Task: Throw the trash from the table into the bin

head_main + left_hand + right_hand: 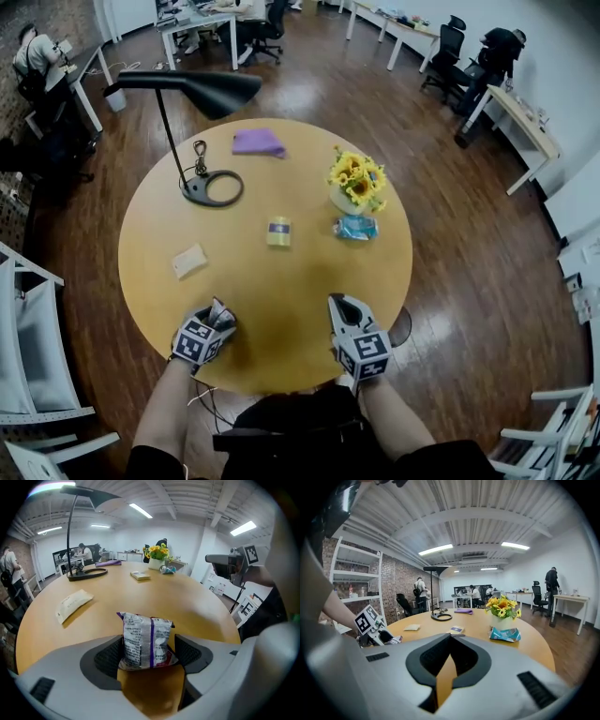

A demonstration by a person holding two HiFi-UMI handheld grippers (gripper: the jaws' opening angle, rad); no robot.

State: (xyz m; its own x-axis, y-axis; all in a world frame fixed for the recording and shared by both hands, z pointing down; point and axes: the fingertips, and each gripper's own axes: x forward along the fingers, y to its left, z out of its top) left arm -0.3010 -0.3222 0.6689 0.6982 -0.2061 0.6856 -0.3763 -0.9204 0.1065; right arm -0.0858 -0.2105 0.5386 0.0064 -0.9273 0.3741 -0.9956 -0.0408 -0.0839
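A crumpled white-and-purple snack packet (145, 639) sits on the round wooden table (281, 291) near its front edge. My left gripper (218, 317) is tilted down over it, open, with a jaw on each side of the packet and no clear squeeze on it. My right gripper (339, 305) hovers over the front right of the table, shut and empty. Further in lie a beige flat packet (188, 261), a small yellow-and-blue packet (278, 232) and a crushed blue wrapper (355, 227). No bin shows in any view.
A black desk lamp (211, 187) stands at the back left, with a purple cloth (258, 142) behind it. A vase of sunflowers (357, 182) stands at the right by the blue wrapper. White shelving (33, 347) stands to the left, and desks, chairs and people fill the room beyond.
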